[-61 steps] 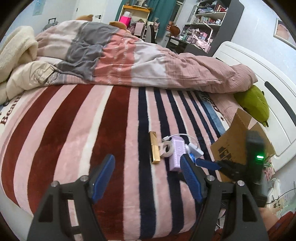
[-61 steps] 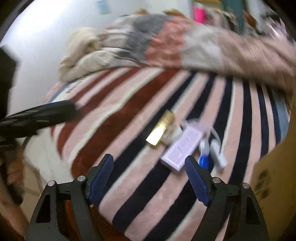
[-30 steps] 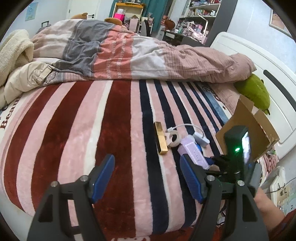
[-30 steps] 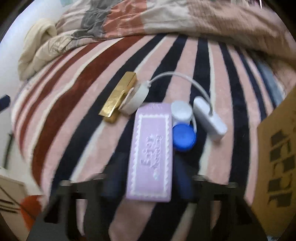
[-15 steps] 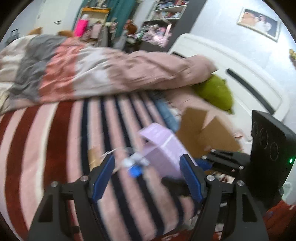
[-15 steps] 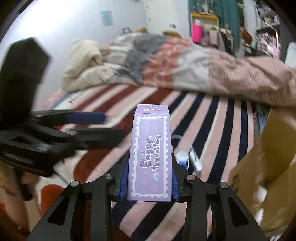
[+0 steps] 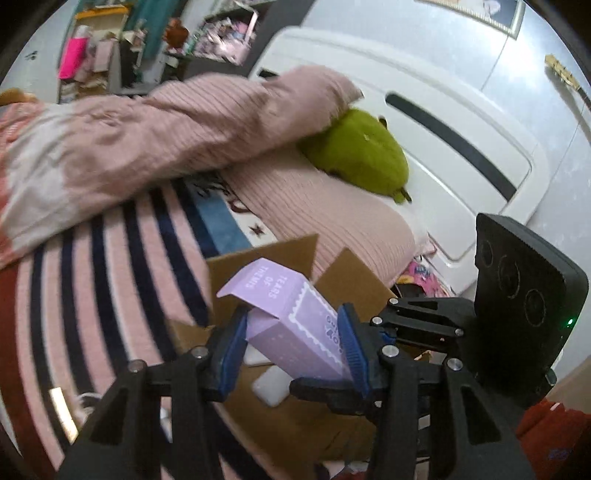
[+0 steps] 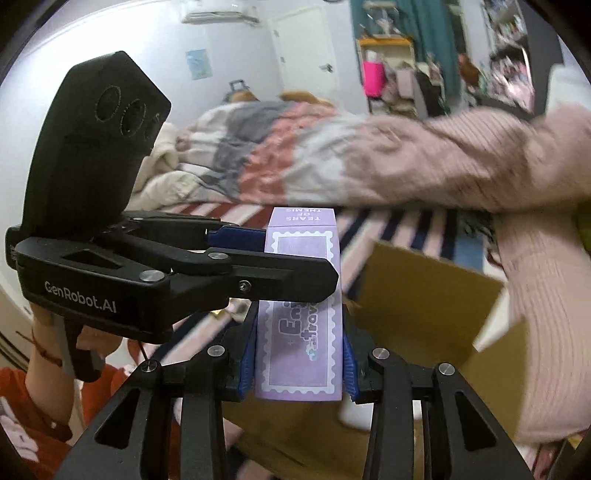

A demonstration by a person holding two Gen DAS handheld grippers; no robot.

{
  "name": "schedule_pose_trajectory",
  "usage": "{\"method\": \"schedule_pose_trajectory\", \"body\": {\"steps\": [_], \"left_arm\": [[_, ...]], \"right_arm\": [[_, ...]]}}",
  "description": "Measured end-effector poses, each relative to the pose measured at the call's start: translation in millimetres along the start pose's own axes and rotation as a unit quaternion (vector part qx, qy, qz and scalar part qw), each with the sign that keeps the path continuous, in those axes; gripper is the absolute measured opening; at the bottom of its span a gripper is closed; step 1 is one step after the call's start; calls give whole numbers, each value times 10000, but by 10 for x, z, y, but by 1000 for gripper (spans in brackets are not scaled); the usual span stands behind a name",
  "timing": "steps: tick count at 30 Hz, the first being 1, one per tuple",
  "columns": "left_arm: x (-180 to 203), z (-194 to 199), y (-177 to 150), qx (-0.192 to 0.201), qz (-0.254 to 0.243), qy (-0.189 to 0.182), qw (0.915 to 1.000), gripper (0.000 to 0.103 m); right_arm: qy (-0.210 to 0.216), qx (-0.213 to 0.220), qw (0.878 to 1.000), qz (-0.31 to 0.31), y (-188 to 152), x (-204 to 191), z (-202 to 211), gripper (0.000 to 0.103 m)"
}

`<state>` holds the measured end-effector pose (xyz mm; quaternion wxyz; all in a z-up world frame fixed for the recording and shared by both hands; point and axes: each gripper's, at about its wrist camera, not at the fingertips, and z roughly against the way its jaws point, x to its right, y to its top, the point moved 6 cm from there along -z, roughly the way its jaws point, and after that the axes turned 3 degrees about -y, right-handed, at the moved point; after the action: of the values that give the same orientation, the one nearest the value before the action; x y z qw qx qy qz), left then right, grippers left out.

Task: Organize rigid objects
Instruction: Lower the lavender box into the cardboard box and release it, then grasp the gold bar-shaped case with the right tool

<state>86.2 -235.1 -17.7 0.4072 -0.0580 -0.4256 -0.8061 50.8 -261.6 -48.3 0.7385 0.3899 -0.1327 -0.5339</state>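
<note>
purple box (image 8: 299,325): print partly covered by the left gripper (image 8: 295,254) finger crossing it; words unreadable in full
box lower end, left wrist view: hidden behind the blue pads (image 7: 352,347)
cardboard box (image 7: 258,258): inside mostly blocked; a white thing (image 7: 271,384) in it, cannot tell what
cardboard box, right wrist view: far flap smeared by blur
quilt (image 8: 461,166): motion-blurred
shelves (image 7: 221,33): contents too small and blurred
gold item (image 7: 61,410): blurred, half behind the gripper frame
person's hand (image 8: 88,339): mostly hidden by the handle
</note>
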Motion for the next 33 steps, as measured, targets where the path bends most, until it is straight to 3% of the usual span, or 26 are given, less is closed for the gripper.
{"method": "schedule_pose_trajectory", "body": {"steps": [4,6,8,14,20,25,29,33], "left_arm": [[70,-266,-26,-350,7,48,9994,46],[60,-298,-33,-406,-26,397,9984,53],[21,-220,-45,-306,-36,611,9977,71],[-201,399,-80,269,54,1008,9945,73],[-785,1204,-436,686,494,1945,9772,73],[-1401,1739,-916,861,1054,2666,9542,73],[-1818,1887,-1313,854,1544,2689,9469,73],[-2099,1924,-1609,809,1773,2907,9367,73]], "right_arm": [[-153,-416,9988,-195,-146,261,-30,33],[-236,-552,9980,-205,-179,282,-61,34],[-405,-682,9966,-230,-214,311,-87,36],[-352,-537,9979,-105,-109,105,-79,41],[228,-220,9988,387,148,-677,-192,41],[829,-501,9921,796,179,-1409,-643,41],[1082,-972,9859,832,52,-1759,-1175,41],[1153,-1313,9837,428,-142,-1849,-1760,41]]}}
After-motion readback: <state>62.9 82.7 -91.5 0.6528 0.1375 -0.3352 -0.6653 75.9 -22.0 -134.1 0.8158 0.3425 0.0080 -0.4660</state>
